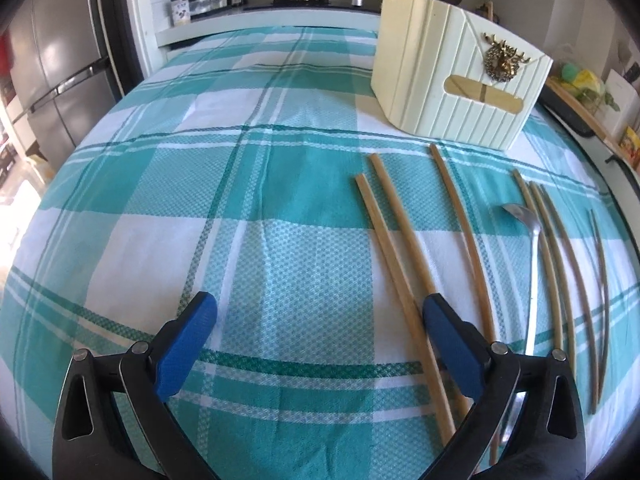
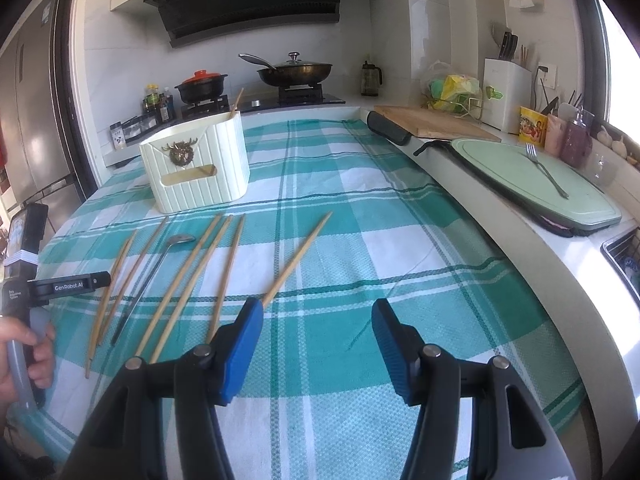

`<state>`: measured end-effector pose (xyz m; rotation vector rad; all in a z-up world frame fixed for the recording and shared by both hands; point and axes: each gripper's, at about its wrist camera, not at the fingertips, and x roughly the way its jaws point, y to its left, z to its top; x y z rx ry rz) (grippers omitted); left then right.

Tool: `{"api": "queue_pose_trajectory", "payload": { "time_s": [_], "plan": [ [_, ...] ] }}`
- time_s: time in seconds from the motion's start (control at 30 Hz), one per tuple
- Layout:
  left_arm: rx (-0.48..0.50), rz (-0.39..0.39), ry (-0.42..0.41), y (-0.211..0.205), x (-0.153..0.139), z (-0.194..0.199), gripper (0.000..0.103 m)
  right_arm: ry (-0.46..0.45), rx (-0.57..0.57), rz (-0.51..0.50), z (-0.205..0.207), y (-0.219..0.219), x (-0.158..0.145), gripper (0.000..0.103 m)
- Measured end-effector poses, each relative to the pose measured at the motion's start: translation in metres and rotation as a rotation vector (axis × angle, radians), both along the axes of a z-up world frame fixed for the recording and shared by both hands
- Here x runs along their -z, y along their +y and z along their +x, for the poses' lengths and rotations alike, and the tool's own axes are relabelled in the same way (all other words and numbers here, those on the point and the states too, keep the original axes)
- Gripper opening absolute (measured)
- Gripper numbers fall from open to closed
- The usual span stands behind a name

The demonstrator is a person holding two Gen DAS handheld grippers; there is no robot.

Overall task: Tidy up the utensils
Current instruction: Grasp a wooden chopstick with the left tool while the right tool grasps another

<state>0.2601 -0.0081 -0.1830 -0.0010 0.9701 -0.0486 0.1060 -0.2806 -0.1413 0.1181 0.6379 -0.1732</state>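
Holding one chopstick (image 2: 236, 105): cream holder (image 2: 196, 164)

I see white tiled walls (image 2: 120, 40), a black range hood (image 2: 248, 4), steel fridge (image 1: 52, 72) at left, daylight from right window (image 2: 616, 40).

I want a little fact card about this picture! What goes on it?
surface: checked tablecloth
holder: cream utensil box, upright, one chopstick already inside
loose chopsticks: several lying on the cloth, such as one off to the right
spoon: metal spoon lying among the chopsticks
left hand-held gripper: open, holding nothing
right hand-held gripper: open, holding nothing
fork: fork on green board
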Motion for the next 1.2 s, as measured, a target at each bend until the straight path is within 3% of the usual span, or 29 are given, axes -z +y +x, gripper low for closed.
{"api": "queue_pose_trajectory", "payload": {
  "time_s": [0.27, 0.43, 0.7, 0.83, 0.97, 1.03, 1.07, 1.2],
  "plan": [
    [0.026, 0.024, 0.026, 0.008, -0.002, -0.014, 0.103, 0.0, -0.016, -0.017, -0.003, 0.003, -0.002, 0.058],
    [0.08, 0.027, 0.039, 0.022, -0.002, -0.025, 0.103, 0.045, -0.007, 0.004, -0.001, -0.004, 0.006, 0.058],
    [0.11, -0.003, 0.071, 0.028, -0.004, -0.017, 0.102, 0.148, -0.036, 0.204, 0.035, -0.034, 0.017, 0.058],
    [0.116, -0.027, 0.079, 0.027, -0.004, -0.012, 0.101, 0.212, -0.084, 0.242, 0.069, -0.039, 0.027, 0.058],
    [0.111, -0.008, 0.083, 0.02, -0.003, -0.007, 0.1, 0.283, -0.162, 0.186, 0.116, -0.025, 0.047, 0.06],
    [0.111, 0.002, 0.088, 0.02, -0.004, -0.008, 0.098, 0.311, -0.202, 0.042, 0.132, -0.009, 0.047, 0.053],
    [0.112, 0.003, 0.091, 0.021, -0.004, -0.011, 0.098, 0.322, -0.221, -0.03, 0.137, 0.0, 0.048, 0.042],
    [0.128, 0.009, 0.094, 0.027, -0.005, -0.024, 0.098, 0.356, -0.301, -0.087, 0.132, 0.006, 0.045, 0.027]
  ]
}}
